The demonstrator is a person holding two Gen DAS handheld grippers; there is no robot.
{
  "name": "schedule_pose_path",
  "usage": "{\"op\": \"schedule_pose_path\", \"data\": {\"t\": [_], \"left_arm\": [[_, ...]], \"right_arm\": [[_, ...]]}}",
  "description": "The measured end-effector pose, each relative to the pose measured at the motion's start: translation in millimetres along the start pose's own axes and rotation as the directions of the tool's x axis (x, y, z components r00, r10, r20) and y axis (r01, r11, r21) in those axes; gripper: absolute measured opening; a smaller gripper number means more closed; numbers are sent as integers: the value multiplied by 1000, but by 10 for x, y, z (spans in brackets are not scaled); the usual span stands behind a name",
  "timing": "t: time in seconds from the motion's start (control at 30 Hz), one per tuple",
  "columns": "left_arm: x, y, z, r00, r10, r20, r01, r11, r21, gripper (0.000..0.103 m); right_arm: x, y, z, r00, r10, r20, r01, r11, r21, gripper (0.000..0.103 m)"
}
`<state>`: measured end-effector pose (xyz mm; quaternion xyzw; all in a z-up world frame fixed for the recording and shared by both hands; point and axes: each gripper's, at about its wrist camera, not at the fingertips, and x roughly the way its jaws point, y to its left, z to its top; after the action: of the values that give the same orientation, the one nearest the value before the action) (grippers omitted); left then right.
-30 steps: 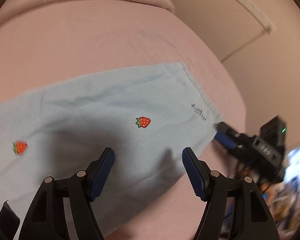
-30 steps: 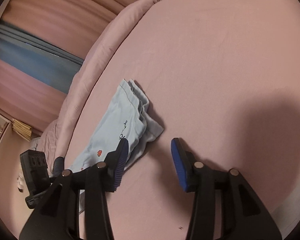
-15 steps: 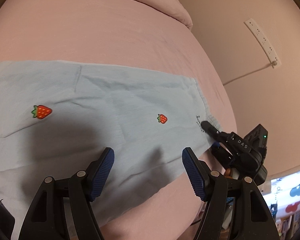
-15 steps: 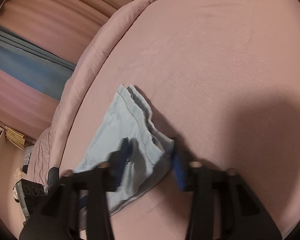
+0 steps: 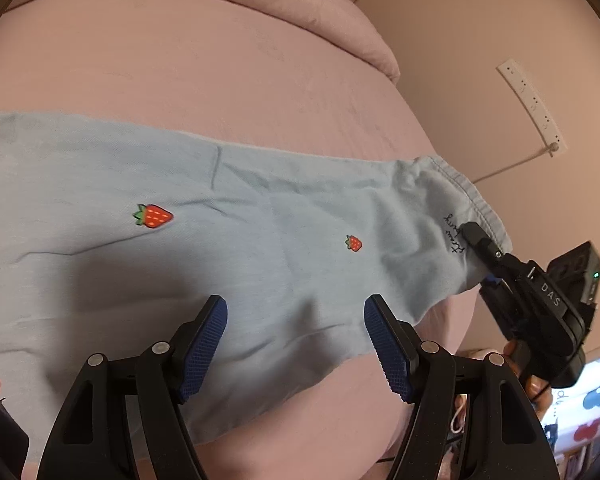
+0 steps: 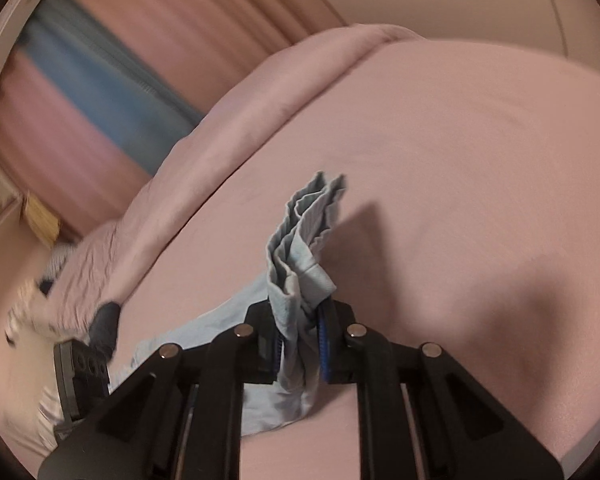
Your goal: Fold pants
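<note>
Pink bedding (image 5: 228, 72) fills both views, and the pale blue pants (image 5: 260, 240) with their strawberry print lie flat across it, their long axis running side to side in front of my left gripper (image 5: 296, 340). That gripper hangs over the cloth with its jaws wide and nothing between them. My right gripper (image 6: 300, 340) is at the waistband end (image 6: 304, 248), its jaws closing on a bunched handful of the elastic edge, which stands up crumpled above the pads. So the right hand has the end, and the rest of the length trails away from it toward my left. The fold, I judge, runs along that long axis: waistband carried over toward the leg end. Blur in the right view leaves me unsure how many layers I have pinched.
</note>
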<state>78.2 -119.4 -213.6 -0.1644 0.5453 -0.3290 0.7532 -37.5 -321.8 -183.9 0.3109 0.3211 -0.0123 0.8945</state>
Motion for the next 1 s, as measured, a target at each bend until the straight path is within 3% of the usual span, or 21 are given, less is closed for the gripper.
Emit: {"op": "schedule_pose_path", "data": {"t": [0.23,0.37,0.57,0.67,0.73,0.87,0.97,1.0], "left_arm": [[-360,193,-33,996,-38,86,42,998,-47,70],[-561,385,-46,986,-87,141,103,989,-109,70],[-661,657,-10,965,-175,195,216,952,-217,70],[-629,705,30,943,-252,218,303,920,-250,70],[-544,683,90,944,-261,203,309,916,-255,70],[-357,643,189,931,-325,169,361,888,-284,70],[-247,660,240,940,-307,147,338,890,-305,70],[-199,663,247,948,-286,138,316,896,-311,61]], "right_arm": [[182,564,-49,999,-1,-41,-6,985,-172,14],[358,786,-129,996,8,-86,-27,974,-226,14],[523,986,-331,989,15,-146,-60,950,-305,14],[585,1080,-455,986,6,-169,-68,929,-365,14],[617,1121,-530,983,6,-184,-78,918,-388,14],[683,1282,-727,982,-39,-187,-61,864,-500,14],[703,1376,-869,983,-94,-159,-23,794,-607,14],[705,1407,-917,983,-108,-147,-11,768,-640,14]]}}
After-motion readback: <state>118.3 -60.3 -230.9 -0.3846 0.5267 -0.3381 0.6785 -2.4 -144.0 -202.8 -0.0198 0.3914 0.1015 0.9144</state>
